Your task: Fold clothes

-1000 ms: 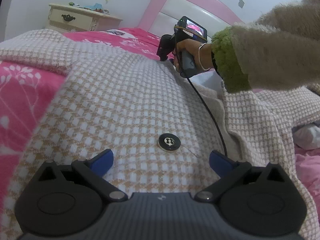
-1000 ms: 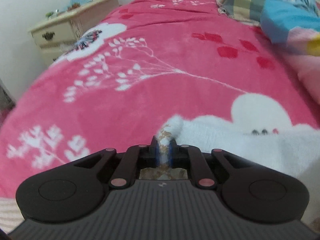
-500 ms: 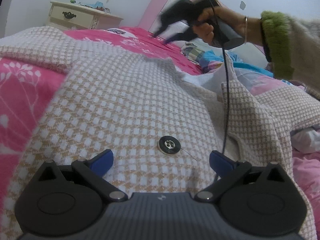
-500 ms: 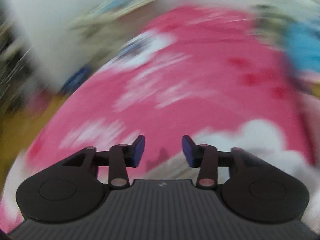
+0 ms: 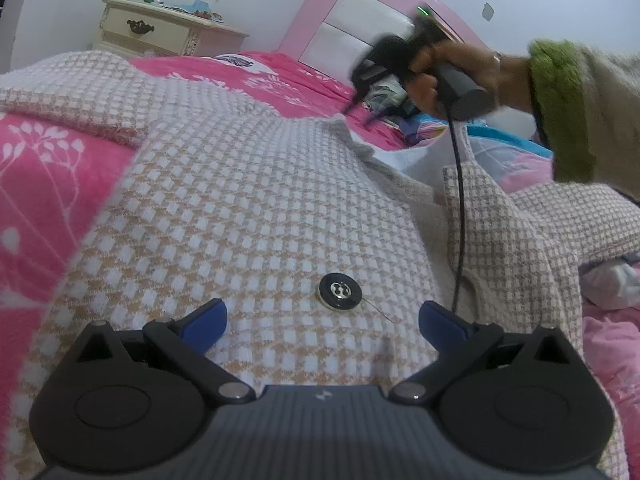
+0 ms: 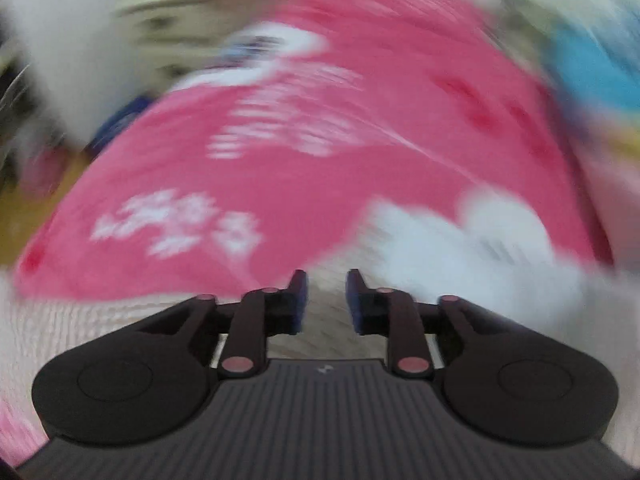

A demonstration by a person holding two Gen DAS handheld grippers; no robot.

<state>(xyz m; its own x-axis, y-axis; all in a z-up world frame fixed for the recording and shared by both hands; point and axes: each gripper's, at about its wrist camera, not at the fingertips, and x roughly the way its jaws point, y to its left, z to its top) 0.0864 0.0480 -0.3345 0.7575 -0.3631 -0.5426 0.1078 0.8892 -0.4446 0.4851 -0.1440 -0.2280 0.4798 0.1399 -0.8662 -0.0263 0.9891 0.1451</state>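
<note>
A beige-and-white checked knit jacket [image 5: 248, 208] lies spread on the pink floral bedspread [image 5: 44, 184], its black button [image 5: 340, 286] just ahead of the left gripper [image 5: 322, 318], whose blue-padded jaws stand wide apart over the fabric, pinching nothing. The right gripper [image 6: 326, 290], seen in the left wrist view in a hand [image 5: 430, 80] above the collar, has its jaws parted and empty; its own view is motion-blurred

L gripper [image 5: 322, 316] fingers wide apart; R gripper [image 6: 326, 298] raised, fingers parted, nothing between.
</note>
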